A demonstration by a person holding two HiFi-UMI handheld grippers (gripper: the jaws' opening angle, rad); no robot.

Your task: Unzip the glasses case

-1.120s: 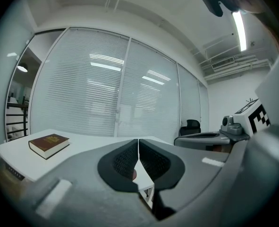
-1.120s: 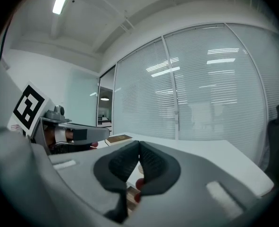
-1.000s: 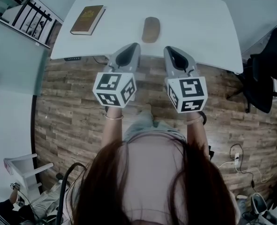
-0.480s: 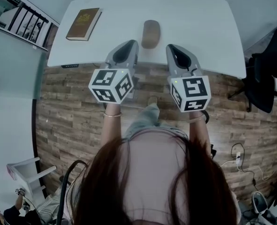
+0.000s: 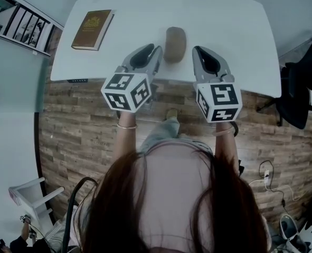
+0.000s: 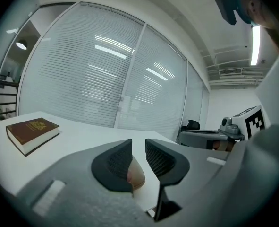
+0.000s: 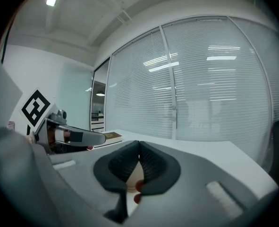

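Glasses case: We see the brown, rounded glasses case [image 5: 175, 44] lying flat on the white table [image 5: 235, 20]. It sits close to the near edge, about midway along it. We cannot make out its zip.

Left gripper: The left gripper [image 5: 157, 51] reaches over the table's near edge, its tips just left of the case. Its jaws have just been opening and now stand a little apart. We see nothing between the pads. In the left gripper view the case shows low in the gap, beyond the jaws. We cannot tell whether any part of this gripper touches the case.

Right gripper: The right gripper [image 5: 197, 51] lies almost parallel to the left one, its tips just right of the case's near end. Its jaws are pressed together with nothing pinched. In the right gripper view we see a pale brown patch of the case below the closed tips.

Between the grippers: The case's near end sits in the gap between the two sets of tips.

Book: A brown hardback book [image 5: 92, 29] lies flat at the table's far left, well apart from the case.

Chair: A black office chair [image 5: 303, 83] stands to the right of the table on the wooden floor [image 5: 76, 125].
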